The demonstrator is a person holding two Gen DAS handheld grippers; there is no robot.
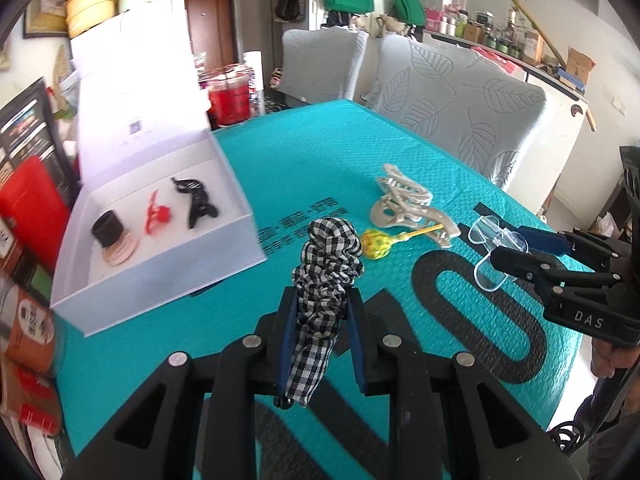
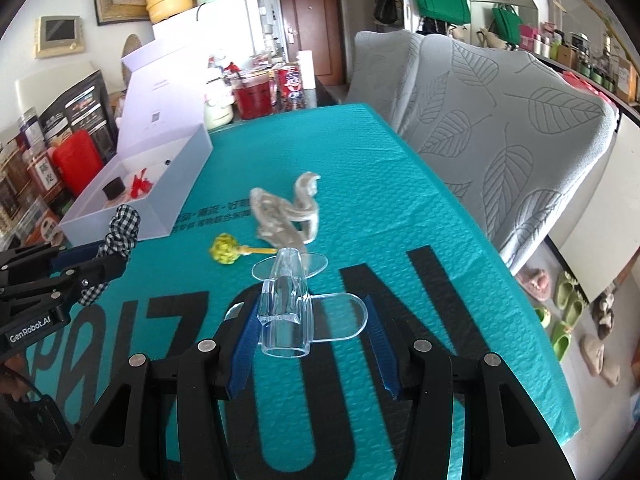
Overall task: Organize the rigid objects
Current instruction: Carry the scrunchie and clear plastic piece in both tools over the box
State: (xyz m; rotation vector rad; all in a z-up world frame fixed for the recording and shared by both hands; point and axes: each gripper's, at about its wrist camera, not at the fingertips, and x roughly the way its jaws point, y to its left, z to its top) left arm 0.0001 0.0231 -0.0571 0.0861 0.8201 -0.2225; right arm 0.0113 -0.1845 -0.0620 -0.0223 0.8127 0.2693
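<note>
Gripping a black-and-white checked scrunchie (image 1: pixel 326 276) between closed blue pads, left hand-held gripper (image 1: pixel 322 344) raised above the teal table (image 1: pixel 280 160), fabric bunched up past the fingertips and hanging out below them. Pinching a clear plastic clip (image 2: pixel 290 304) by its transparent wings, right hand-held gripper (image 2: pixel 312 344) half closed, jaws set about the clip's width, also clear of the table (seen from the left wrist camera as a black frame marked DAS at the right edge). Lying between the two on the table: a beige claw clip (image 1: pixel 404 208) and, just beside it, a yellow lollipop (image 1: pixel 374 243), its stick pointing toward the claw clip's handle. Standing at the table's left edge, lid propped open: a white box (image 1: pixel 160 280), holding a black claw clip (image 1: pixel 196 200), a small red clip (image 1: pixel 156 216) and a black band (image 1: pixel 107 228) resting on a pale round item. Behind the table, two grey leaf-patterned chair covers (image 1: pixel 440 92). Printed across the teal cover, large black letters.
</note>
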